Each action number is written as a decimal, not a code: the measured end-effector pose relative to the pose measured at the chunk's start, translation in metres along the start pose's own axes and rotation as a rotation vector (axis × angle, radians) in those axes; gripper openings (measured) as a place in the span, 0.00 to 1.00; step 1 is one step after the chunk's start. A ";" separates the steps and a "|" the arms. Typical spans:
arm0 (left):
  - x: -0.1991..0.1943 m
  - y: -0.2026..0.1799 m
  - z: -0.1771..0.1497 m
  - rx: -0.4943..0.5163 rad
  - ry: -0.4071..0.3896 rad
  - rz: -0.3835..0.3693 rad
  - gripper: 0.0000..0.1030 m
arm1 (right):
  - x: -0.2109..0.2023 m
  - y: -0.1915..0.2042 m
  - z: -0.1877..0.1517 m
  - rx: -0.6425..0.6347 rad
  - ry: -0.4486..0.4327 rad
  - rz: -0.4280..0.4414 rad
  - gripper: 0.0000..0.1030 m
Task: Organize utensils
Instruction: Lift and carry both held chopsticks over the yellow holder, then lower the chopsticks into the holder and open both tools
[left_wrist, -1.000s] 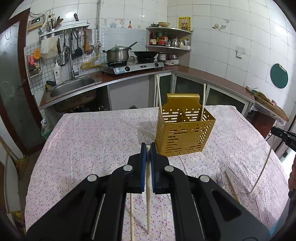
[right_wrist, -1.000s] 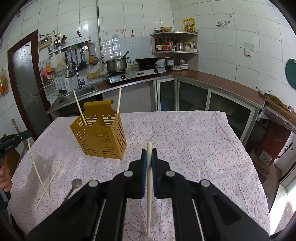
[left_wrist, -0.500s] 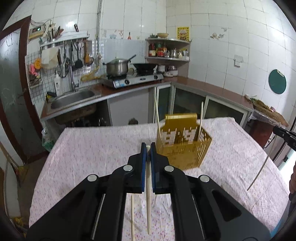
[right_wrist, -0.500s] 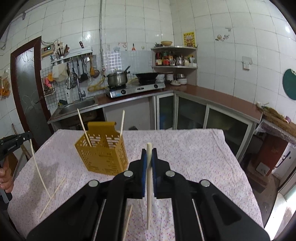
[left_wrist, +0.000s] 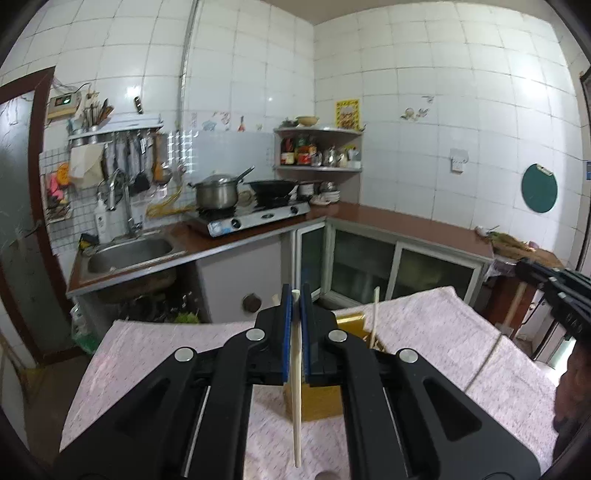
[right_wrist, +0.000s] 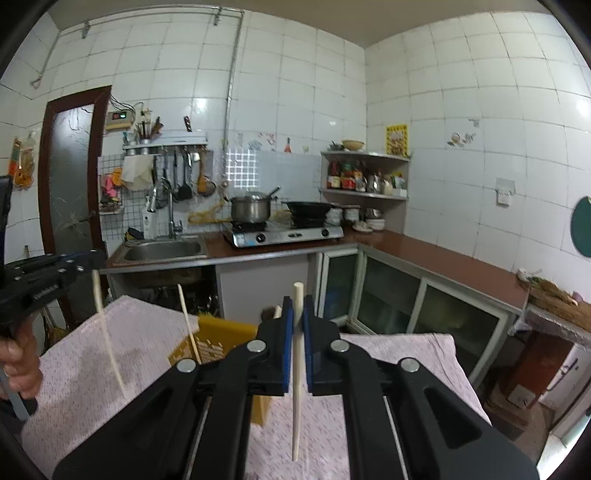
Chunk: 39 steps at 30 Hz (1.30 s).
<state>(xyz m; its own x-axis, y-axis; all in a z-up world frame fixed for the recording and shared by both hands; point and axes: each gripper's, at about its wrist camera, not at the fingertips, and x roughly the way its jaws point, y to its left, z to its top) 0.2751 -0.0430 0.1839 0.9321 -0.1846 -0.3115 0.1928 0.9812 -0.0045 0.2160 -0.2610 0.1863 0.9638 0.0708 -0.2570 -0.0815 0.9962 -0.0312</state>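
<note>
Two chopsticks above the yellow holder (right_wrist: 221, 341)

Left gripper (left_wrist: 295, 295) clamped one chopstick (left_wrist: 296, 387); right gripper (right_wrist: 296, 306) pinched another chopstick (right_wrist: 297, 369), both over the holder.

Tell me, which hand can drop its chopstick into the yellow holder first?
Probably the left. The left fingers pinch a chopstick, and the yellow holder sits just ahead of them. The right fingers pinch another chopstick, but in their view the holder lies off to the left.
</note>
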 end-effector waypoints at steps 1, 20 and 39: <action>0.004 -0.005 0.005 0.006 -0.013 -0.008 0.03 | 0.003 0.003 0.003 0.002 -0.007 0.013 0.06; 0.091 -0.012 0.046 -0.024 -0.069 0.004 0.03 | 0.099 0.027 0.035 0.072 -0.083 0.117 0.06; 0.107 0.000 0.046 -0.049 -0.076 -0.018 0.03 | 0.132 0.034 0.021 0.072 -0.040 0.133 0.06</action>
<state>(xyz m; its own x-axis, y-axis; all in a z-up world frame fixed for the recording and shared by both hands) 0.3894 -0.0650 0.1942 0.9495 -0.2042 -0.2380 0.1962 0.9789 -0.0571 0.3459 -0.2169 0.1716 0.9553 0.2027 -0.2152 -0.1919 0.9789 0.0700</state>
